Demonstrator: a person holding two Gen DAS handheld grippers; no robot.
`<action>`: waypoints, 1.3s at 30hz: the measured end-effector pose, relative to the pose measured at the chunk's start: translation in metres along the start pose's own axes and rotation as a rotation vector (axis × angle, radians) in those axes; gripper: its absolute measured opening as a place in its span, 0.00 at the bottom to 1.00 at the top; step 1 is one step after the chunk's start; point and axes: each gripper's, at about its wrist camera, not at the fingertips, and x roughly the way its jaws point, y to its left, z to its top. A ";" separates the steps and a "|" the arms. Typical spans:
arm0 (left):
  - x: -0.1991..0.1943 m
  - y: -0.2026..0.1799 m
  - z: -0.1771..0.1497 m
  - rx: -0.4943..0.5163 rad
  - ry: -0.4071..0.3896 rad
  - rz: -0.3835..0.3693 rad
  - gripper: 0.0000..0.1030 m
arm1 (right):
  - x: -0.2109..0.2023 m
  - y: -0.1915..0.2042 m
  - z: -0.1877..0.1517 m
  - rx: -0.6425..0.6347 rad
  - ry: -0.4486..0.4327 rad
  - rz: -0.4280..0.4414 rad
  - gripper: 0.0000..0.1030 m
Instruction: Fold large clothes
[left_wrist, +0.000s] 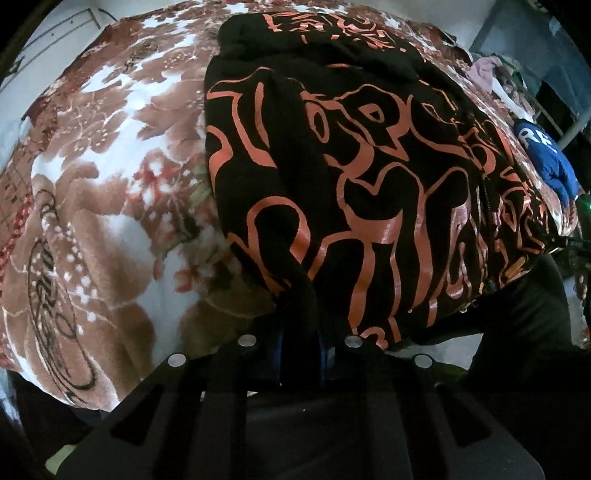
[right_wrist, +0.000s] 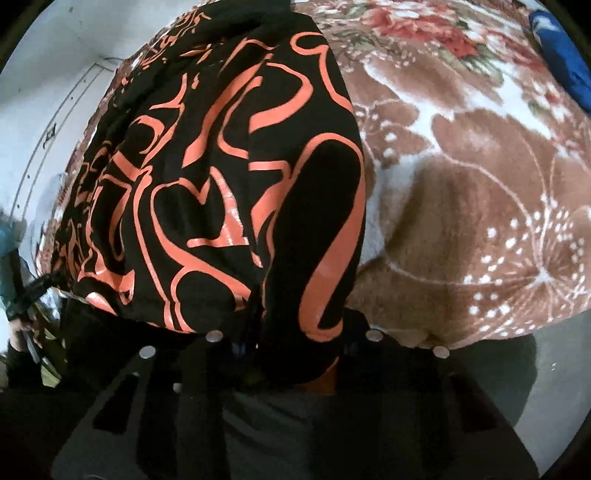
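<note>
Both grippers, left gripper (left_wrist: 300, 343) and right gripper (right_wrist: 295, 354), pinching black jacket (left_wrist: 351, 166) hem. Lift together, keep edge straight, lay flat on blanket (left_wrist: 110, 184).

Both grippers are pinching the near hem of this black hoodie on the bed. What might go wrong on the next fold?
1. The left gripper holds only a thin bunch of the black hoodie, so it may slip out.
2. The right gripper grips a thicker bunch; uneven pull could skew the fold.
3. Dragging may ruck the floral blanket.
</note>
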 end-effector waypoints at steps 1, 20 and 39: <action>0.000 0.003 0.000 -0.013 0.002 -0.014 0.16 | 0.000 -0.003 0.000 0.010 0.003 0.024 0.47; 0.018 0.020 -0.001 -0.099 0.042 -0.182 0.16 | -0.001 -0.014 -0.001 0.063 0.033 0.097 0.33; -0.024 0.002 0.019 -0.067 -0.075 -0.186 0.10 | -0.039 0.059 0.003 -0.182 -0.068 -0.095 0.12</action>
